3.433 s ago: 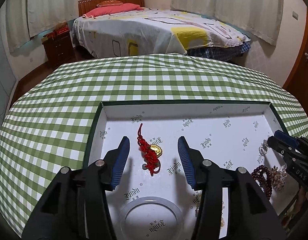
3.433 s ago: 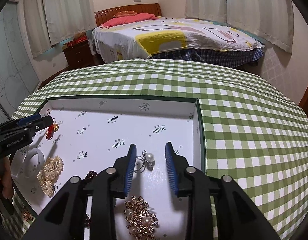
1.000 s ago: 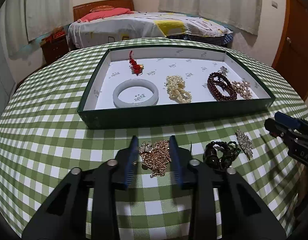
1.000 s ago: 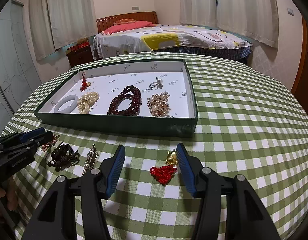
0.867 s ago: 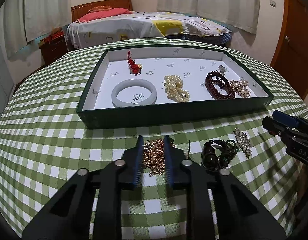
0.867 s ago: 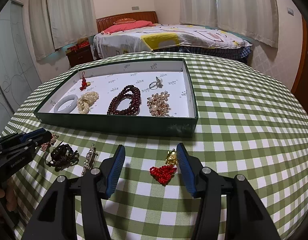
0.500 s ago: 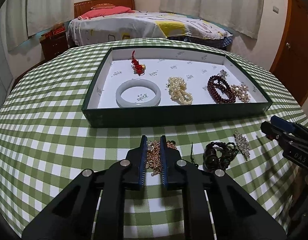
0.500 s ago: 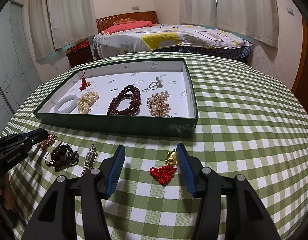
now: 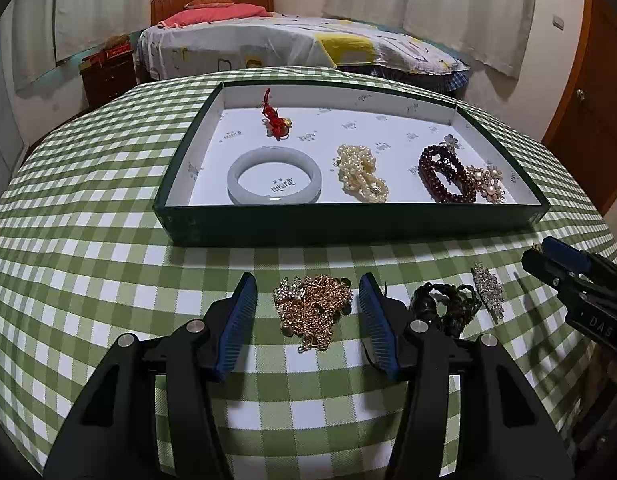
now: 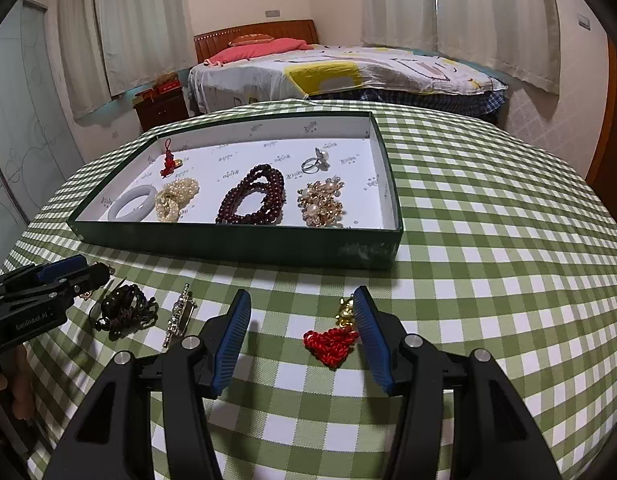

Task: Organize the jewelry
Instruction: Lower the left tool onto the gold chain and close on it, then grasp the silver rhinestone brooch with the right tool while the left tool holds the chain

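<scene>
Two blue fingers of the left gripper (image 9: pixel 308 312) have just opened wide; before, they squeezed the gold chain (image 9: pixel 314 310), low in the frame.

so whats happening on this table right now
A person with a gripper in each hand is sorting jewelry into a green tray. The left gripper has just opened its jaws, and the gold chain lies loose between them on the checked cloth. The right gripper stands open around a red knot charm. A dark bracelet and a rhinestone clip also wait outside.
</scene>
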Demonstrator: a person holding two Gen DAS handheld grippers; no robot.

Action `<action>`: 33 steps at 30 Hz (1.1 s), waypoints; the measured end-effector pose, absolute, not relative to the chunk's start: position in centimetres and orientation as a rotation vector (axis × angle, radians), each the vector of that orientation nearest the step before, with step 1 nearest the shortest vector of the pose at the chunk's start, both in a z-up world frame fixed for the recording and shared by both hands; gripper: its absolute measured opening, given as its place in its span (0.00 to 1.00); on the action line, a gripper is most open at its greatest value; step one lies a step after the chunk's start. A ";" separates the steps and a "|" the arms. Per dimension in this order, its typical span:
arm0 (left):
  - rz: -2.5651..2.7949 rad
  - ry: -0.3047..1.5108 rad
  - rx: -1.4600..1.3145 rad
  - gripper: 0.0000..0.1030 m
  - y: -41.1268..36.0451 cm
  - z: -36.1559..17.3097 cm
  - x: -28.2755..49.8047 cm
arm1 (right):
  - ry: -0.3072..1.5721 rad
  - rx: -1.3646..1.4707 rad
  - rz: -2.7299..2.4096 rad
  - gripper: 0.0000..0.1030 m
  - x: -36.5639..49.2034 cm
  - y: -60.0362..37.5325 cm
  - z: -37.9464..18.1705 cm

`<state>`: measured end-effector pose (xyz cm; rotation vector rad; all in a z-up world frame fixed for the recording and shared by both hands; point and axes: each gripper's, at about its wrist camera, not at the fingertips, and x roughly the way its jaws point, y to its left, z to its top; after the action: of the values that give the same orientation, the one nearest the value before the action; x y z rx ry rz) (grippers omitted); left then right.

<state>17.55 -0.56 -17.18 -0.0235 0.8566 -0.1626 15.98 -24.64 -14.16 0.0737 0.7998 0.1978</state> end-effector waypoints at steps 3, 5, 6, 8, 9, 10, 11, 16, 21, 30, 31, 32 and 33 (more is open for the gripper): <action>-0.168 0.851 -0.005 0.29 -0.6 -17.2 17.4 | 0.800 0.073 0.198 0.51 16.0 -24.6 -14.2; -0.180 0.847 0.007 0.20 -0.8 -17.3 17.3 | 0.800 0.074 0.197 0.51 16.0 -24.5 -14.3; -0.182 0.844 0.013 0.20 -0.9 -17.3 17.2 | 0.800 0.073 0.197 0.51 16.0 -24.5 -14.2; -0.184 0.841 0.009 0.18 -0.8 -17.3 17.1 | 0.800 0.072 0.198 0.51 16.0 -24.4 -14.3; -0.185 0.838 0.003 0.18 -0.7 -17.2 17.1 | 0.800 0.074 0.198 0.51 16.0 -24.5 -14.2; -0.184 0.833 0.002 0.16 -0.7 -17.2 17.0 | 0.800 0.073 0.199 0.51 16.0 -24.4 -14.3; -0.183 0.827 0.003 0.14 -0.6 -17.1 16.9 | 0.801 0.072 0.200 0.51 16.1 -24.4 -14.2; -0.175 0.807 0.025 0.05 -0.7 -16.7 16.5 | 0.799 0.068 0.213 0.51 15.9 -23.9 -14.2; -0.170 0.810 0.008 0.05 -0.2 -16.7 16.4 | 0.792 0.061 0.230 0.51 15.6 -23.2 -13.9; -0.180 0.830 -0.040 0.05 0.7 -16.7 16.5 | 0.793 0.048 0.250 0.51 15.5 -22.5 -13.8; -0.179 0.827 -0.040 0.09 0.6 -16.7 16.5 | 0.793 0.048 0.250 0.51 15.5 -22.5 -13.8; -0.181 0.826 -0.041 0.19 0.5 -16.7 16.5 | 0.793 0.049 0.250 0.51 15.4 -22.5 -13.8; -0.180 0.825 -0.040 0.25 0.5 -16.7 16.5 | 0.793 0.050 0.250 0.51 15.4 -22.6 -13.8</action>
<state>16.51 0.48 -16.68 -0.0400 0.8248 -0.1798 15.41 -22.56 -13.80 0.0497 0.7927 0.2503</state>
